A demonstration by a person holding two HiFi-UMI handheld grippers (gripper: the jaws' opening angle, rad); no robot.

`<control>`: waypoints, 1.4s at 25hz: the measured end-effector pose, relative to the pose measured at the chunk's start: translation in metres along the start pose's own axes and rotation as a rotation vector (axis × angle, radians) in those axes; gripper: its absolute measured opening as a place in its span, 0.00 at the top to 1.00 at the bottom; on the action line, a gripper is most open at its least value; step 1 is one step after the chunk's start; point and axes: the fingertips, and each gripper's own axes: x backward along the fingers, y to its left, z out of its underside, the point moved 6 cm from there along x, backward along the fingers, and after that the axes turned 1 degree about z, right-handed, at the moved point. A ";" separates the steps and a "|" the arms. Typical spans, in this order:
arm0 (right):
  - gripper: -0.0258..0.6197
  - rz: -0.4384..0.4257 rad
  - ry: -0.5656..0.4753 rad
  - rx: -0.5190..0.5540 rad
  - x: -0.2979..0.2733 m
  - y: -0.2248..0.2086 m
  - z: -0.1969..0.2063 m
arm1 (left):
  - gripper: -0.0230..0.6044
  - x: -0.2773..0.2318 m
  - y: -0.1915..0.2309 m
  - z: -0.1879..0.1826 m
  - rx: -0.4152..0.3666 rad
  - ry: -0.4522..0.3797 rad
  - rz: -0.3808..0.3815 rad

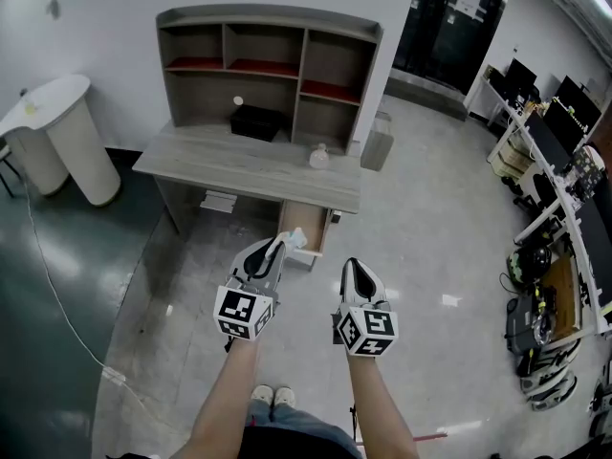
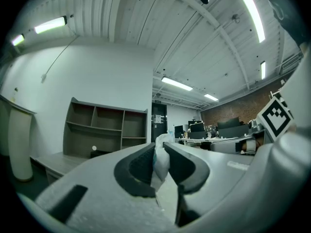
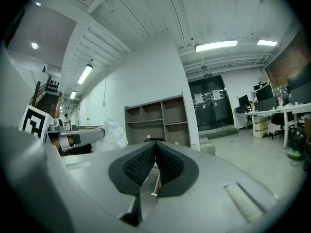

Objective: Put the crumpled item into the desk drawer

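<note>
The crumpled white item point(image 2: 160, 163) is pinched between the pads of my left gripper point(image 2: 161, 148), which is shut on it. In the head view the left gripper point(image 1: 278, 246) hangs over the floor in front of the grey desk point(image 1: 239, 165), and the crumpled item point(image 1: 295, 238) sticks out past its tips. Just beyond it, the desk drawer point(image 1: 308, 226) stands pulled out under the desk's right end. My right gripper point(image 1: 350, 267) is beside the left one, shut and holding nothing. In the right gripper view its pads point(image 3: 146, 161) meet, and the crumpled item point(image 3: 114, 132) shows at the left.
A hutch with shelves point(image 1: 268, 60) stands on the desk, with a black box point(image 1: 256, 120) and a small white object point(image 1: 318, 157). A white rounded table point(image 1: 57, 127) is at the left and a grey bin point(image 1: 378, 142) by the desk. Workstations point(image 1: 555, 161) line the right. A cable point(image 1: 67, 314) crosses the floor.
</note>
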 end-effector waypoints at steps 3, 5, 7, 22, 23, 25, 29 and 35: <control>0.96 -0.004 0.007 -0.021 -0.006 -0.011 0.007 | 0.90 -0.004 0.003 0.001 -0.012 0.005 -0.017; 0.96 -0.009 0.015 -0.030 -0.010 -0.018 0.013 | 0.90 -0.005 0.002 0.003 -0.020 0.010 -0.024; 0.96 -0.008 0.026 -0.041 -0.019 -0.025 0.018 | 0.90 -0.006 0.006 0.007 -0.025 0.020 -0.034; 0.96 0.017 0.034 -0.008 -0.180 -0.063 0.016 | 0.90 -0.141 0.113 0.038 0.017 0.015 -0.030; 0.96 0.026 0.033 -0.009 -0.193 -0.067 0.015 | 0.90 -0.153 0.120 0.041 0.019 0.019 -0.018; 0.96 0.042 0.038 -0.010 -0.218 -0.073 0.014 | 0.90 -0.176 0.133 0.045 0.020 0.034 0.007; 0.96 0.068 0.035 -0.014 -0.253 -0.083 0.012 | 0.90 -0.209 0.148 0.060 0.011 0.079 0.070; 0.96 0.092 0.079 -0.035 -0.284 -0.102 0.039 | 0.90 -0.232 0.156 0.118 0.040 0.201 0.106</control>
